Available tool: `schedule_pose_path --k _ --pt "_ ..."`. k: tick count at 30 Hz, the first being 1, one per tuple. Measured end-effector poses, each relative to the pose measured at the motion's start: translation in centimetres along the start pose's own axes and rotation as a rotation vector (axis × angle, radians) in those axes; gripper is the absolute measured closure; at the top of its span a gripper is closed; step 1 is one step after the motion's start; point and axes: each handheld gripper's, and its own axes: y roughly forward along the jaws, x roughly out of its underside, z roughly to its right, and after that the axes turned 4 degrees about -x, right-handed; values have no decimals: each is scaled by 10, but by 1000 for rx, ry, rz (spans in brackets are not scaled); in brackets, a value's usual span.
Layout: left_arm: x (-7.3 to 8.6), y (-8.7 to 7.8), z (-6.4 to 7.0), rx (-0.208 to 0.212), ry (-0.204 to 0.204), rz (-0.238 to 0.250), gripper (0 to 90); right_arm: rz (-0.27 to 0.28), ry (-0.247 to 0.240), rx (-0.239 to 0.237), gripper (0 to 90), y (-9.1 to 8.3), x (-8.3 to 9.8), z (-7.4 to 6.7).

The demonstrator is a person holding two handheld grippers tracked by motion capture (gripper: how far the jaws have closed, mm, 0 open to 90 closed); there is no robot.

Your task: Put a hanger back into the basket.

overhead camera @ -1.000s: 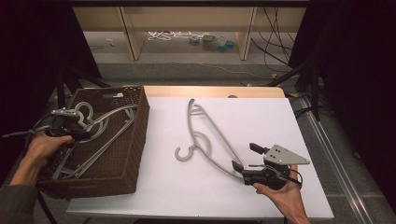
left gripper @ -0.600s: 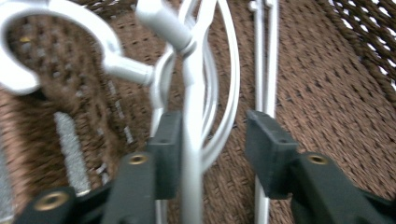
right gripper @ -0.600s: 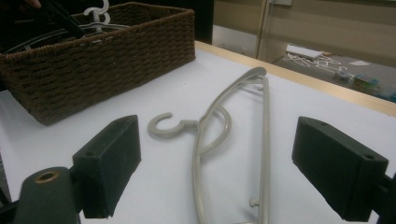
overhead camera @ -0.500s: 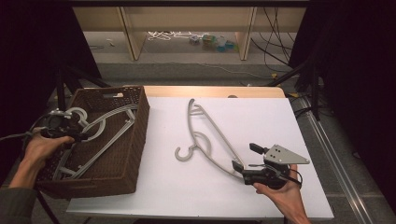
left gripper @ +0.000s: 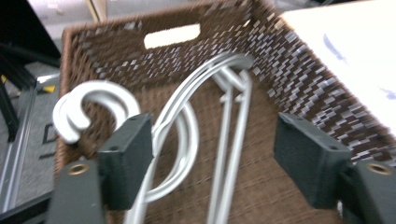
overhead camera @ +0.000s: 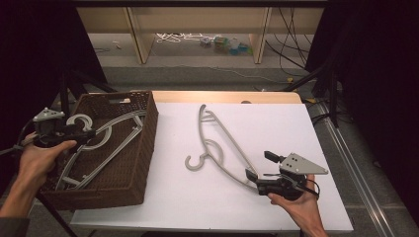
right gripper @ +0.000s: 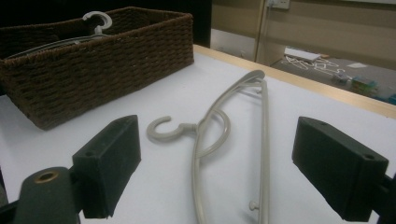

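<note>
A brown wicker basket point(overhead camera: 144, 157) stands at the table's left with grey hangers point(overhead camera: 109, 127) lying in it. My left gripper point(overhead camera: 84, 134) hovers over the basket's left side. Its jaws have just been opening and now stand wide, pressing on nothing. In the left gripper view point(left gripper: 212, 158) the hangers point(left gripper: 237, 122) lie below the jaws, with a hook point(left gripper: 100, 93) by the left one. Another grey hanger point(overhead camera: 200, 126) lies flat on the white tabletop. My right gripper point(overhead camera: 261, 166) stands open at its near end, the hanger point(right gripper: 265, 140) ahead of its jaws point(right gripper: 219, 140).
The basket point(right gripper: 93, 65) has a cut-out handle in its far wall point(left gripper: 172, 35). The white tabletop point(overhead camera: 276, 123) stretches to the right of the hanger. Beyond the table are wooden shelf legs and clutter on the floor point(overhead camera: 217, 42). Dark stands flank both sides.
My left gripper has let go of the hanger's hook, opened wide, and drawn back up and to the left. The right gripper and the hanger on the table have not moved.
</note>
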Motion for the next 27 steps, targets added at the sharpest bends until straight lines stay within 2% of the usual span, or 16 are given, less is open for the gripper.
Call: schedule_pose_path --k 2,6,10,16,18,24,27 --pt "-2 -10 14 27 -8 49 257 3 0 -1 164 0 0 0" --pt "-4 -20 34 82 -15 122 250 3 3 1 164 0 0 -1" --pt "-3 -27 53 122 -18 172 251 3 18 -4 164 0 -1 -2" --pt "4 -31 82 184 -9 231 247 10 22 -15 164 0 -1 -1" --pt "7 -31 90 205 -18 248 244 12 22 -19 164 0 0 -1" --pt "16 -27 118 254 15 290 203 20 26 -10 164 1 0 0" --pt "19 -23 129 288 22 306 180 19 25 -25 164 1 0 1"
